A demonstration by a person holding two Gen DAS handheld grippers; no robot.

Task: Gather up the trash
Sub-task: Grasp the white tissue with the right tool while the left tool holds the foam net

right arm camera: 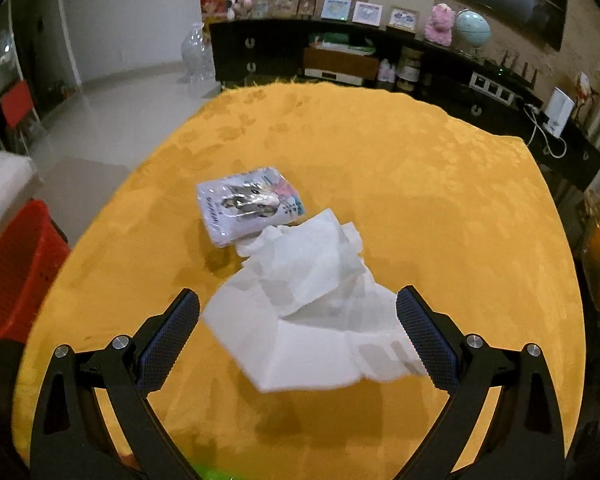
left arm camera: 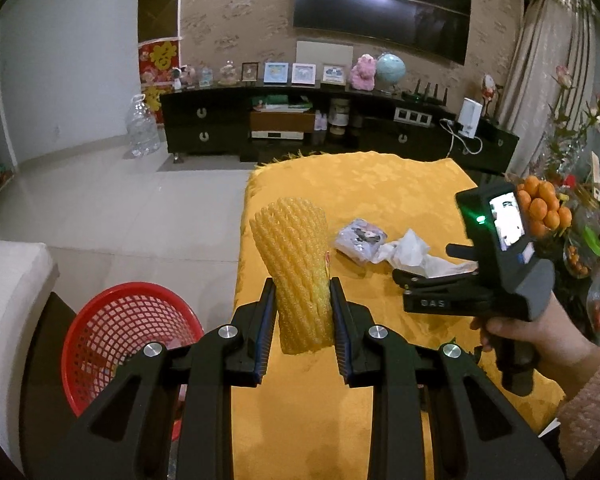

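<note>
Left wrist: claw [left arm camera: 302,298] upright around foam net [left arm camera: 293,268].

Left hand-held gripper [left arm camera: 303,292] clamped; right hand-held gripper [right arm camera: 298,308] spread wide.

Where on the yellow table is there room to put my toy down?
The far half of the yellow tablecloth is bare, from behind the cat-picture packet to the edge nearest the TV cabinet. The near strip in front of the white tissue is bare too. The middle is crowded: packet and tissue touch, with the right gripper open around the tissue.
</note>
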